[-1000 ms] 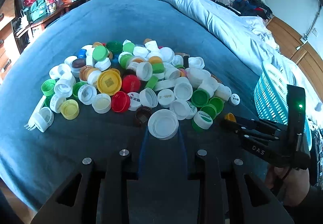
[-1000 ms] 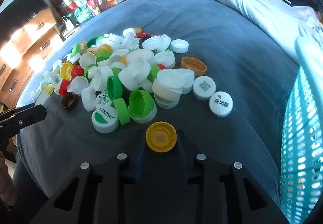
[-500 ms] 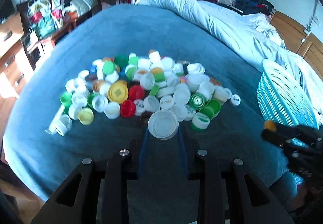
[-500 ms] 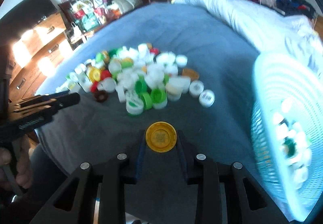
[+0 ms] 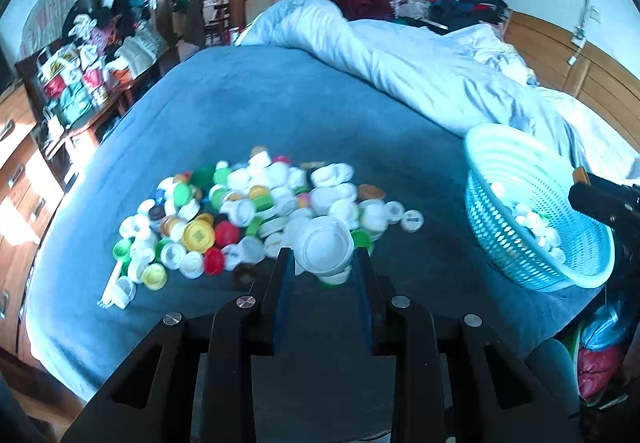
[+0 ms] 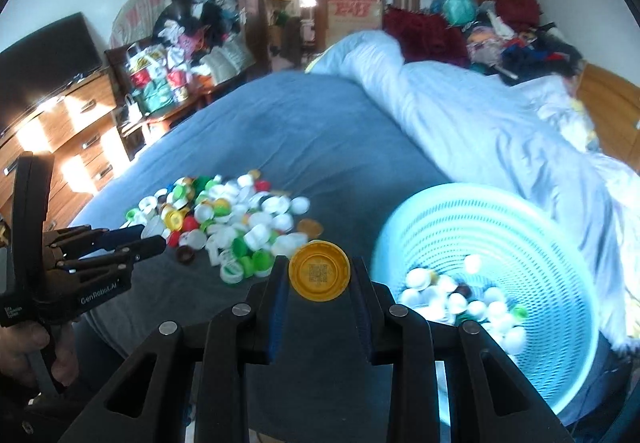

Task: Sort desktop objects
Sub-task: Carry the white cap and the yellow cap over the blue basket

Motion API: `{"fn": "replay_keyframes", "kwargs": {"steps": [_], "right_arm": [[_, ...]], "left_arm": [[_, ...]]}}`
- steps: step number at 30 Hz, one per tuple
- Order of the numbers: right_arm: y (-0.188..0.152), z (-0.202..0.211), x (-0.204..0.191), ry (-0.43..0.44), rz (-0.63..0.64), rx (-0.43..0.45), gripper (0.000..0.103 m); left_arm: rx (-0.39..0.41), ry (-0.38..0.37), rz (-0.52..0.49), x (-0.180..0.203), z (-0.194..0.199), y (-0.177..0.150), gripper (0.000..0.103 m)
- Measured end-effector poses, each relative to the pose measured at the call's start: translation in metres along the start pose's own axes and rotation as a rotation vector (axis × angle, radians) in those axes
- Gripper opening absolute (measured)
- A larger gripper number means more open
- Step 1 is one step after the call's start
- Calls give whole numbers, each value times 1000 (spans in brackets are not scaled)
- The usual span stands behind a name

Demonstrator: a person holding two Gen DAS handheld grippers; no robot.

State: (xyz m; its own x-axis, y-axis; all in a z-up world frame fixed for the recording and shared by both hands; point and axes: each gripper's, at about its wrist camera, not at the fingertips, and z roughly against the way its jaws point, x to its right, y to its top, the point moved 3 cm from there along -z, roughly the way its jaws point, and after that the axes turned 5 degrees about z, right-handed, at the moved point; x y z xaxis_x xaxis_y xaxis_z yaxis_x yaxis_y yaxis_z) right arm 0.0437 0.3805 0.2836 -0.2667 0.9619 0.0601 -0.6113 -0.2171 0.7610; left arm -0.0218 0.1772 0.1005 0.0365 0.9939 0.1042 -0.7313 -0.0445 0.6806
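Observation:
A heap of bottle caps (image 5: 256, 219) in white, green, yellow and red lies on the blue bedspread (image 5: 280, 107). My left gripper (image 5: 325, 263) is shut on a large white cap (image 5: 325, 249), lifted above the near edge of the heap. My right gripper (image 6: 319, 273) is shut on a yellow cap (image 6: 319, 270) with a printed square code, held up just left of the turquoise mesh basket (image 6: 472, 219). The basket holds several mostly white caps (image 6: 460, 301). In the left wrist view the basket (image 5: 532, 243) stands at the right, with the right gripper's tip above its rim.
A rumpled pale blue duvet (image 5: 400, 63) covers the far right of the bed. A wooden dresser (image 6: 72, 123) with a dark screen and a cluttered side table (image 5: 80, 83) stand left of the bed. A hand (image 6: 28, 347) holds the left gripper's handle at the lower left.
Both grippers have risen and pulled back from the heap, each keeping its cap. The right one swung toward the basket, which now fills the lower right of its view.

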Motion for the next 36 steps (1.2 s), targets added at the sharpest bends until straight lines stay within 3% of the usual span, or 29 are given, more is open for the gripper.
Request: {"fn": "replay_keyframes", "kwargs": {"steps": [15,26,36], "right_arm": [[-11,41,65,-92,-78,41,32],[-24,57,114,-155,-153,49,32],[-38,60,157,-199,-220,36,32]], "left_arm": [[39,-86,-139,97,12,28,25],[14,-150,-245,182,-1,42,25],[-27,-170,-310,237,-21,53,25]]}}
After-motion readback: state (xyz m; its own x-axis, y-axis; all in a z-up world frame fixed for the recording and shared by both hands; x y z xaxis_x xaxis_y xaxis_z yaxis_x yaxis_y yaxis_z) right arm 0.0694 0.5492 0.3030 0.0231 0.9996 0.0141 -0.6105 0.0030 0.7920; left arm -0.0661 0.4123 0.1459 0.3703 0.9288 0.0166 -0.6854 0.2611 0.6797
